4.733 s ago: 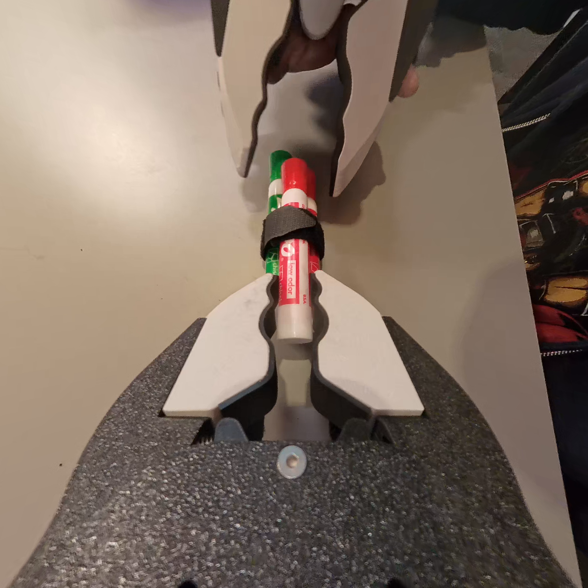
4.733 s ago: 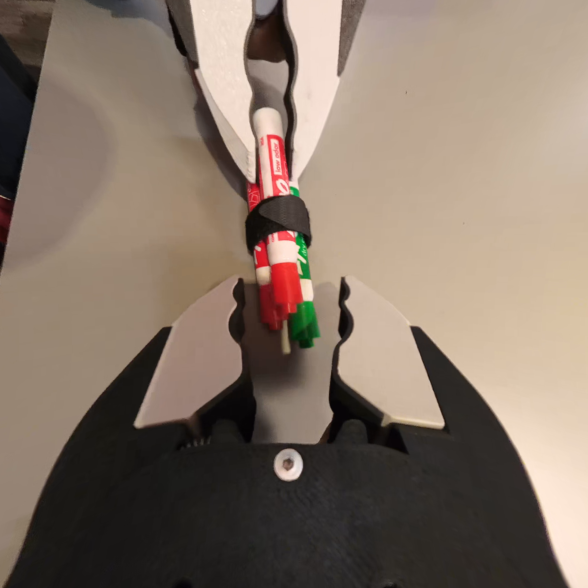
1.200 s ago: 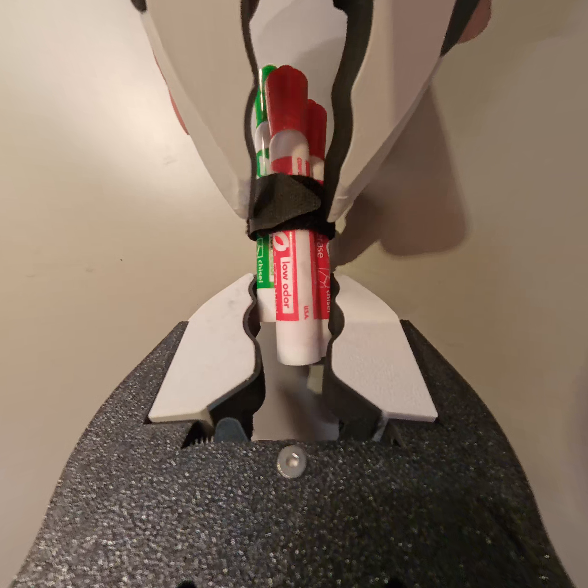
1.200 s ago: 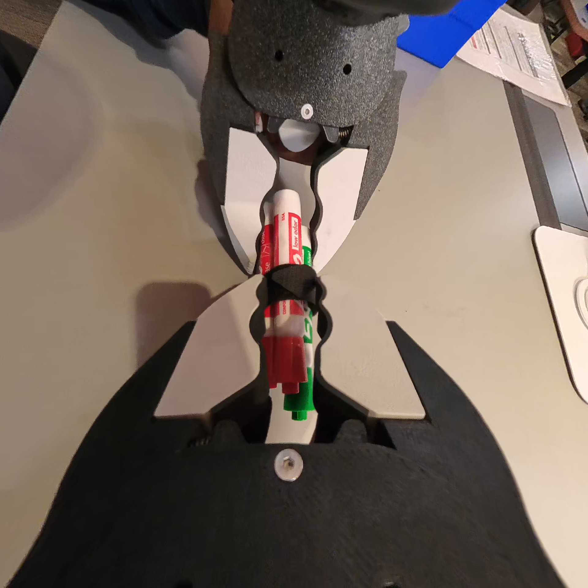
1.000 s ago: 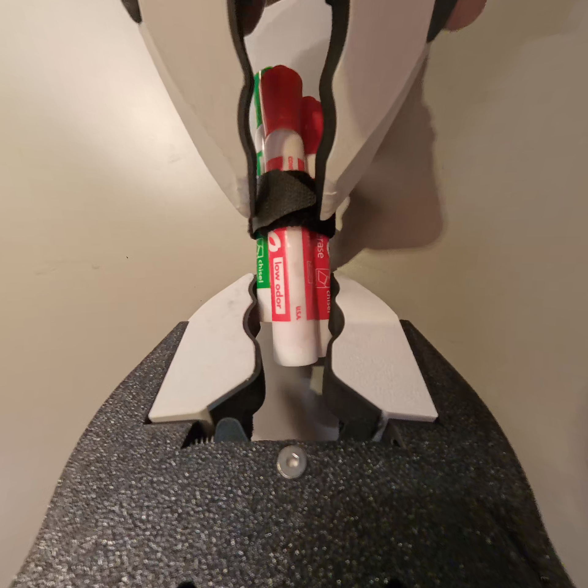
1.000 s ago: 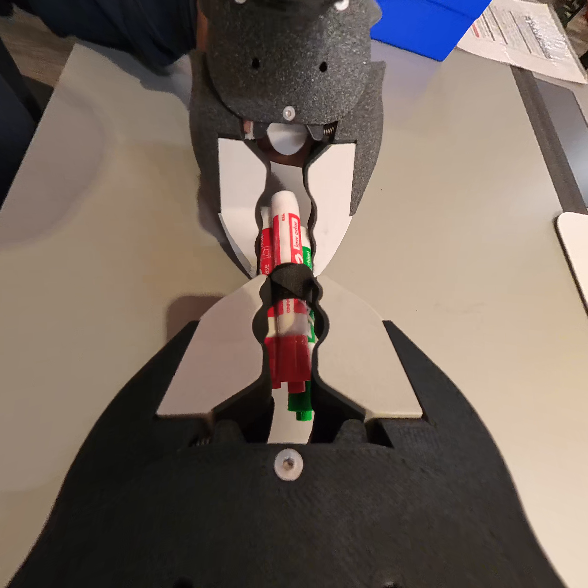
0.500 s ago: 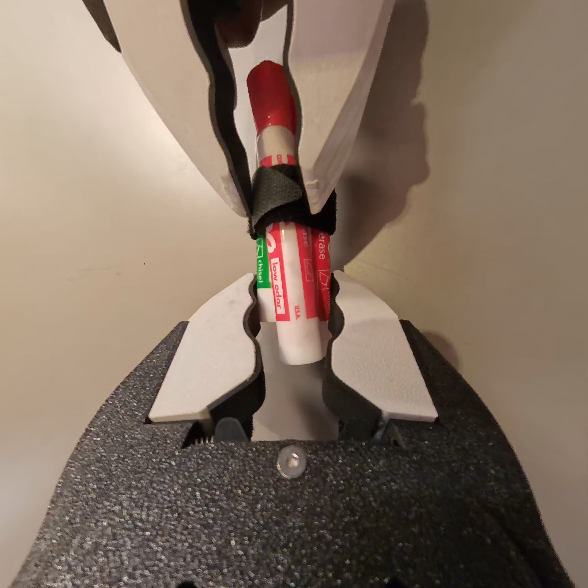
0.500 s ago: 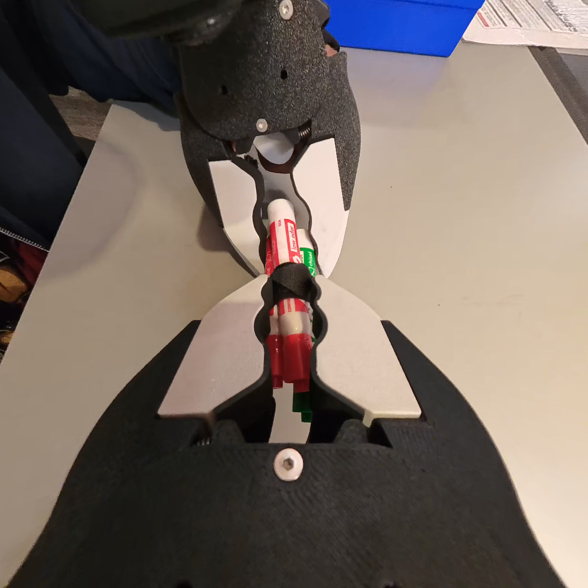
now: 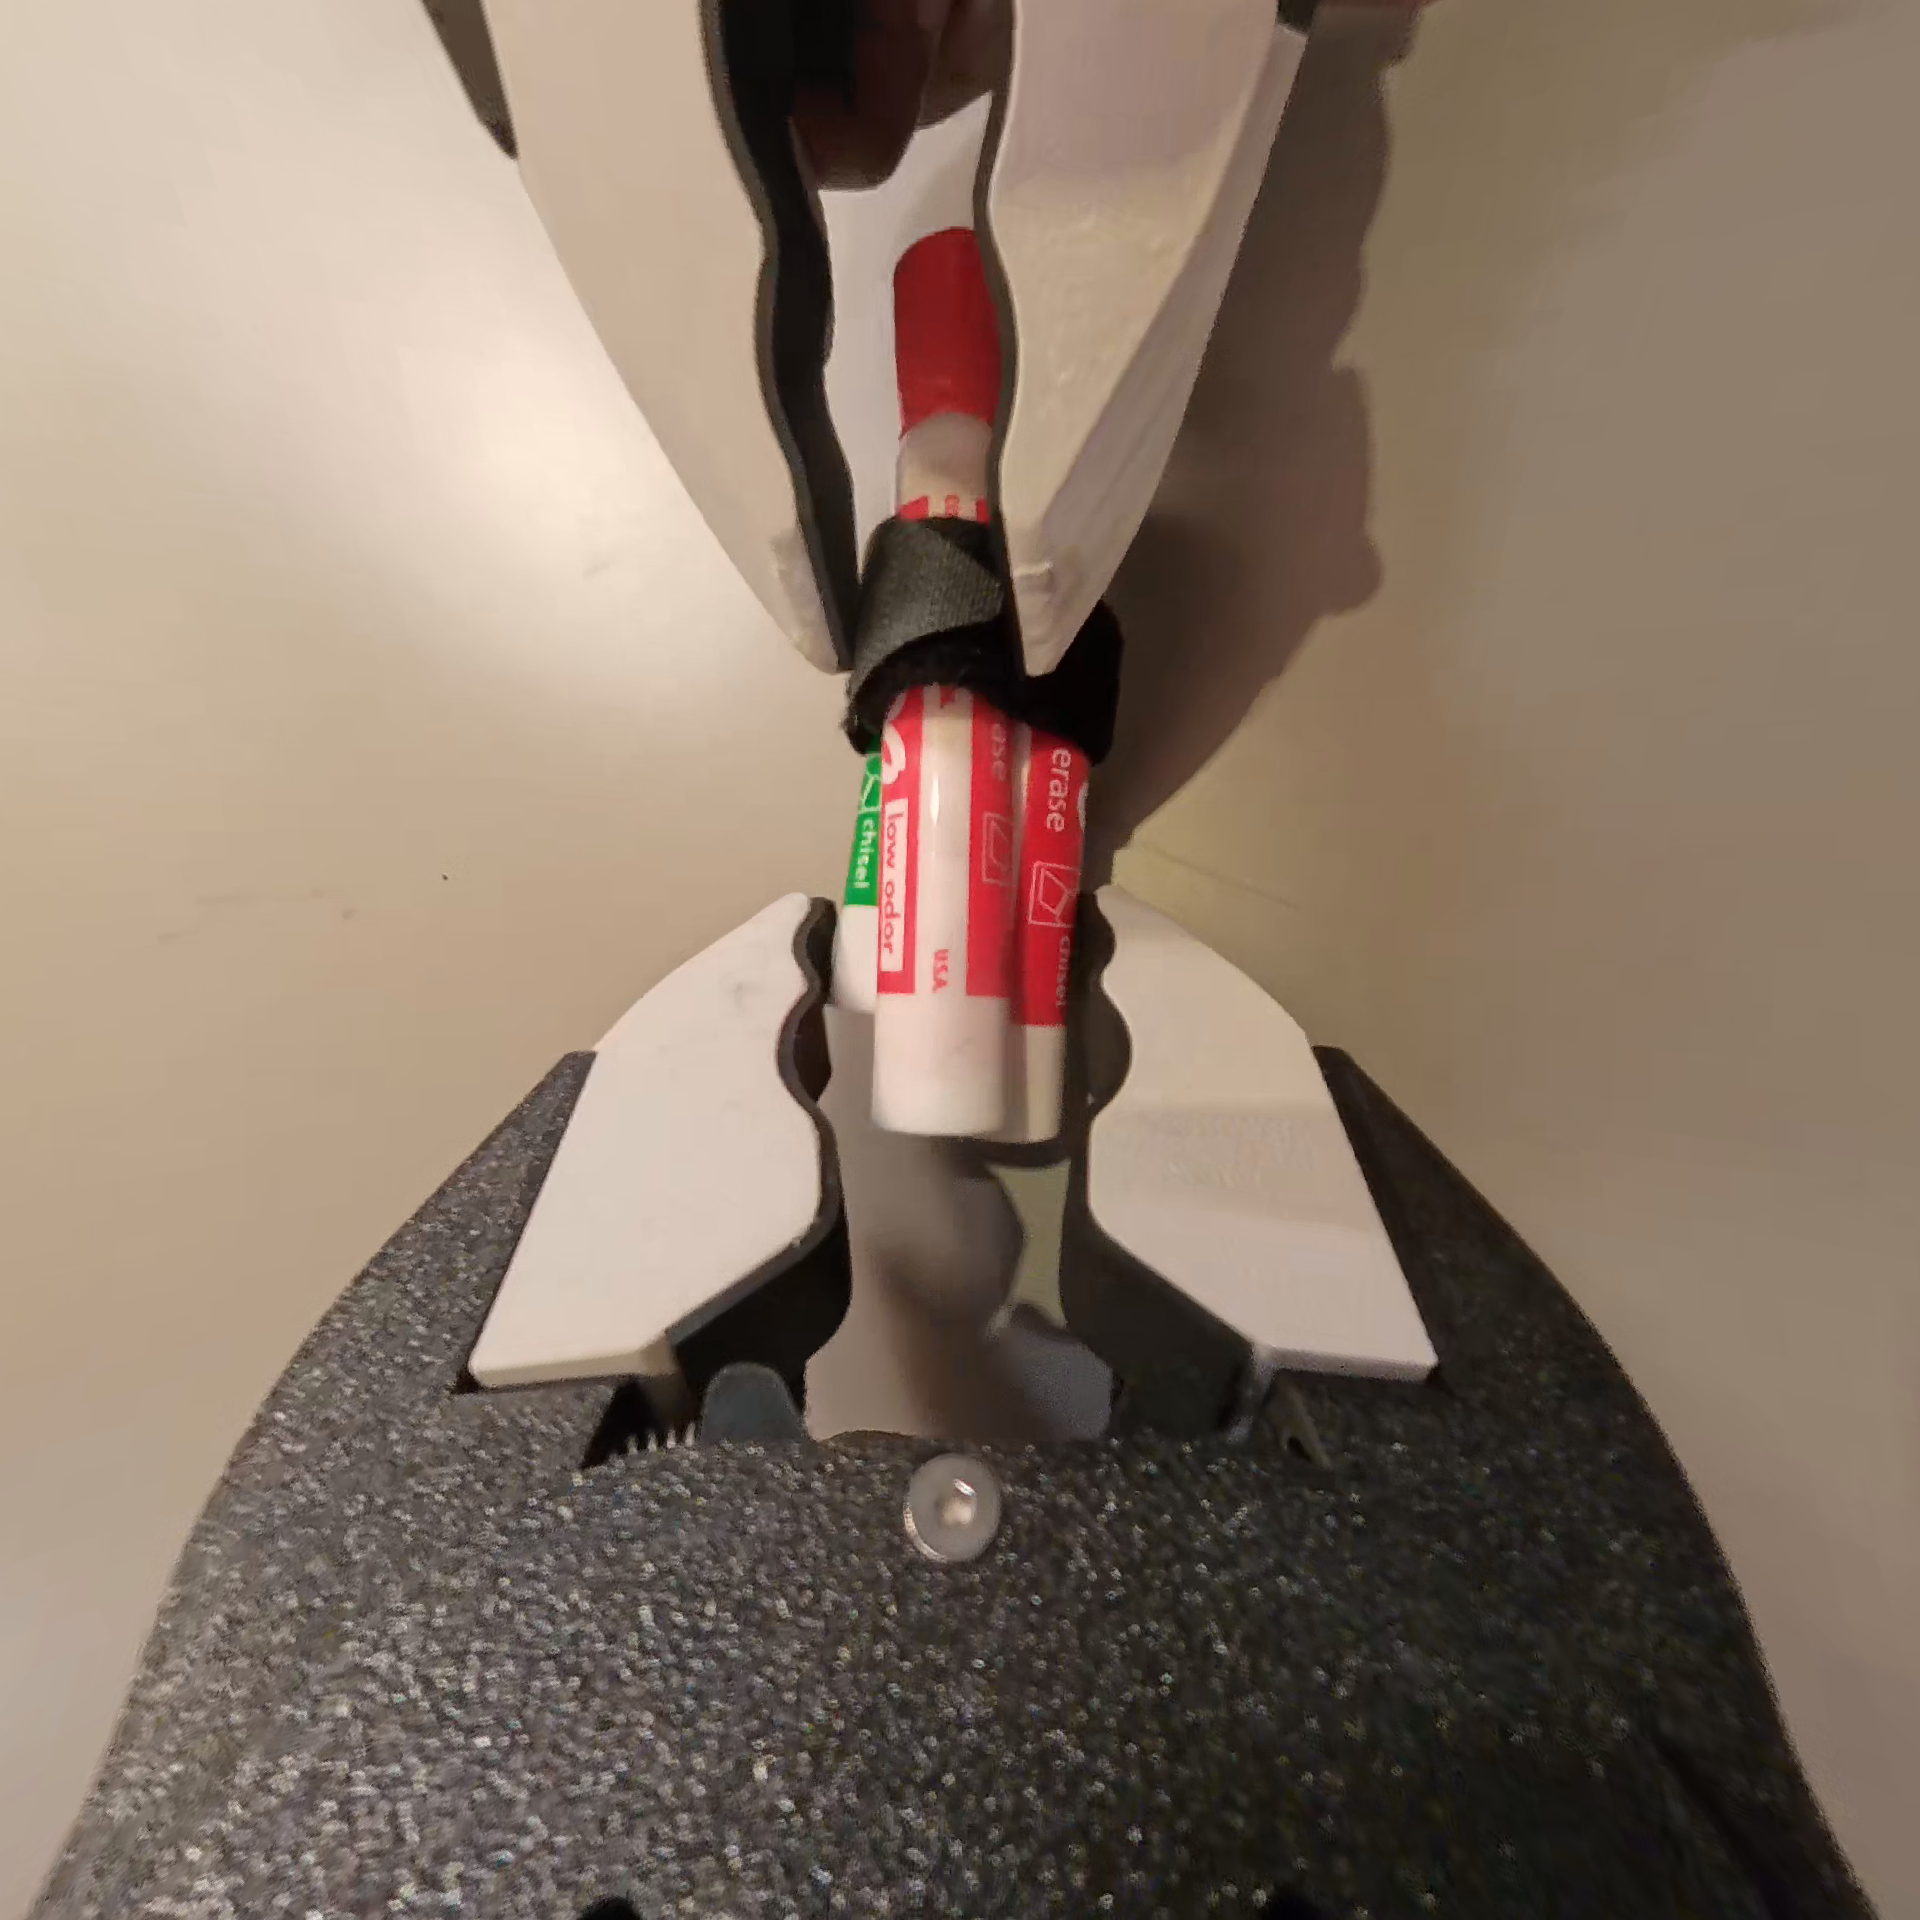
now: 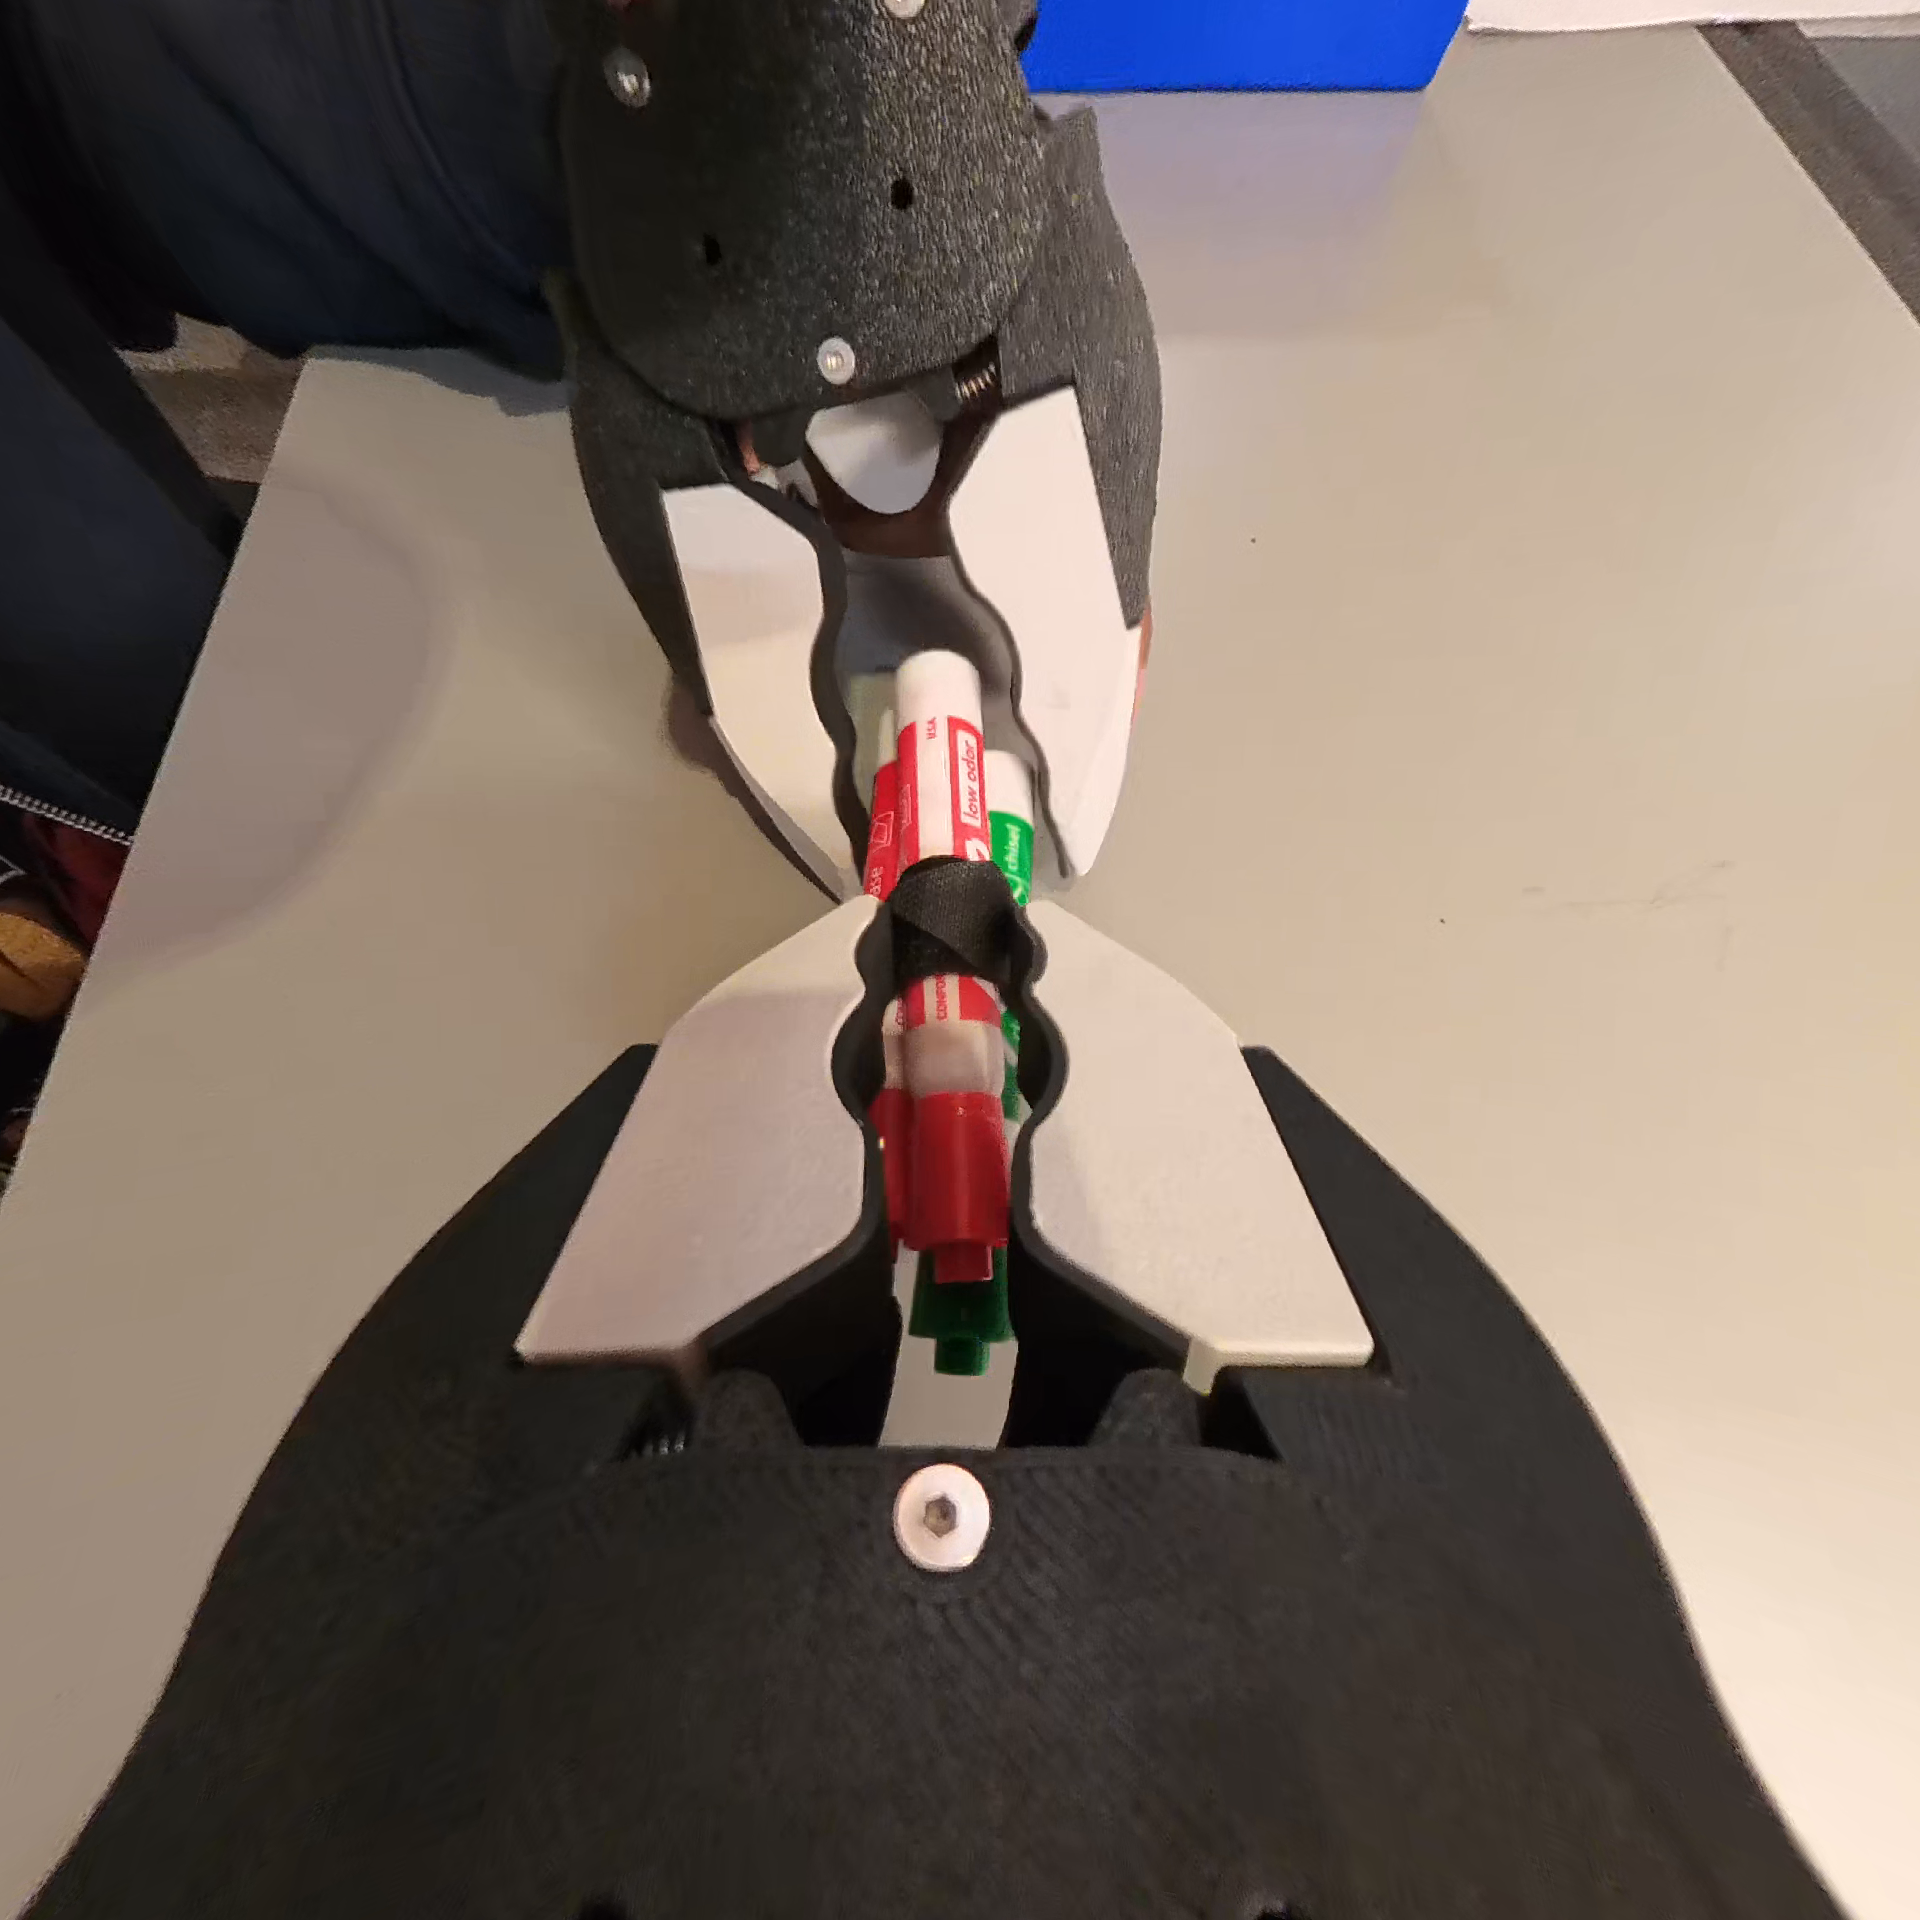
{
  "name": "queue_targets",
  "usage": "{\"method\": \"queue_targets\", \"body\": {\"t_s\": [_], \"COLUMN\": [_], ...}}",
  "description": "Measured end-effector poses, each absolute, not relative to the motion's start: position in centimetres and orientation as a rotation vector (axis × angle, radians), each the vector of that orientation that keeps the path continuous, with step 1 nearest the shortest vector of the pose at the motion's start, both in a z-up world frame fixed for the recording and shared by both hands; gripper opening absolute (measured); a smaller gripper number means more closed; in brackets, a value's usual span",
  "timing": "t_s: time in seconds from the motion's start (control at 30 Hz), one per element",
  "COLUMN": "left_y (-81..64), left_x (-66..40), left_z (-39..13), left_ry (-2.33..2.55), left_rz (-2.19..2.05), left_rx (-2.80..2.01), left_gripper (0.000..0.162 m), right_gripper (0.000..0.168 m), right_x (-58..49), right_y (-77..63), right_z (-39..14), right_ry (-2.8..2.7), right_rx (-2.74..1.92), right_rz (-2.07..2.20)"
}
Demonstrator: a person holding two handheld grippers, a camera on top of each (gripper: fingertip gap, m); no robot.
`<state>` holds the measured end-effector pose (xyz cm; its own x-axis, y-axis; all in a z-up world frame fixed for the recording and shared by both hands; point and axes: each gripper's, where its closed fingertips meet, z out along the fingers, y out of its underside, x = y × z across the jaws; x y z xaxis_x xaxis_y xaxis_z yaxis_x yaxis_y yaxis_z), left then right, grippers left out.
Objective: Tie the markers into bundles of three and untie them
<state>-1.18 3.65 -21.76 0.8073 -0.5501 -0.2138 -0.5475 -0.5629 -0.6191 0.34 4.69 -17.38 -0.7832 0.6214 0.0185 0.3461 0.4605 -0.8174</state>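
Tilting further since the earlier frame, the bundle (image 9: 961,914) is hanging above the table (image 10: 1455,727). Left gripper (image 9: 956,925) is clenching its butt end; right gripper (image 10: 951,935) is clamping at the strap (image 10: 940,925). Twisting may be loosening the strap, spilling markers.

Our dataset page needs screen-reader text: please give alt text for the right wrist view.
The right claw grips a bundle of three markers, two red and one green, at its black strap, while the left claw holds the far end above a pale table.
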Motion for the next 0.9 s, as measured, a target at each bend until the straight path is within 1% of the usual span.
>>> {"method": "queue_targets", "body": {"t_s": [0.1, 0.33, 0.4, 0.47, 0.53, 0.67, 0.9], "left_y": [3.9, 4.8, 5.2, 5.2, 5.0, 5.0, 5.7], "left_x": [-1.7, -2.7, -3.6, -4.4, -4.1, -3.0, -2.2], "left_z": [-20.9, -17.4, -17.0, -17.4, -17.3, -16.1, -12.8], "left_ry": [0.735, 0.373, 0.187, -0.061, -0.239, -0.433, -0.760], "left_rz": [-0.017, -0.135, -0.126, -0.203, -0.355, -0.601, -1.004], "left_rx": [-2.253, -2.087, -2.062, -2.055, -2.009, -1.834, -1.325], "left_gripper": [0.056, 0.073, 0.082, 0.096, 0.099, 0.097, 0.095], "right_gripper": [0.020, 0.020, 0.020, 0.020, 0.020, 0.020, 0.020], "right_x": [0.1, -0.6, -1.0, -1.4, -1.7, -2.0, -2.1], "right_y": [5.2, 5.9, 6.1, 6.5, 6.8, 7.1, 5.9], "right_z": [-17.4, -16.8, -16.4, -16.0, -15.4, -14.0, -11.4], "right_ry": [-2.378, -2.294, -2.252, -2.199, -2.144, -2.061, -1.940], "right_rx": [-0.842, -0.919, -0.951, -0.995, -1.034, -1.089, -1.100], "right_rz": [1.216, 1.225, 1.240, 1.257, 1.286, 1.363, 1.415]}}
